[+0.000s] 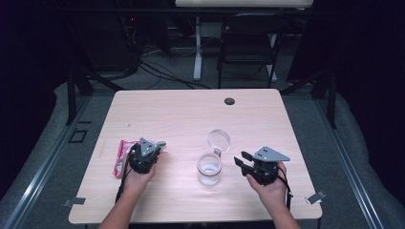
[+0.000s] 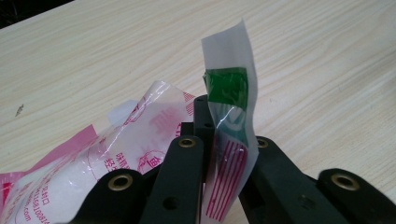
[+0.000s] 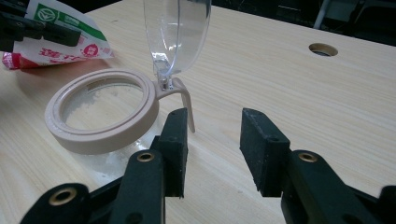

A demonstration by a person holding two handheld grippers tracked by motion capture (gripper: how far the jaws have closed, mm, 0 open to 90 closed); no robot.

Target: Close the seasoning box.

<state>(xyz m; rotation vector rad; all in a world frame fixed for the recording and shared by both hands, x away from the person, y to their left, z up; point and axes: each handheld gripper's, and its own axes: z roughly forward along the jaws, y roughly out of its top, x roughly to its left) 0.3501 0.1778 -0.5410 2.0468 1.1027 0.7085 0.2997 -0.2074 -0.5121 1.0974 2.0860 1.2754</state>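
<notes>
Gripping the pink packet [image 2: 140,154] by its corner at nine o'clock of the jar [image 1: 209,168], left tongs [image 1: 154,149] are clamped; right tongs [image 3: 212,149] gape empty. Jar's lid [image 3: 175,32] is up, pouring remains.

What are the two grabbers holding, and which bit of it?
The left gripper pinches the pink-and-white bag by its green-printed top corner. The right gripper is open beside the jar, holding nothing.
</notes>
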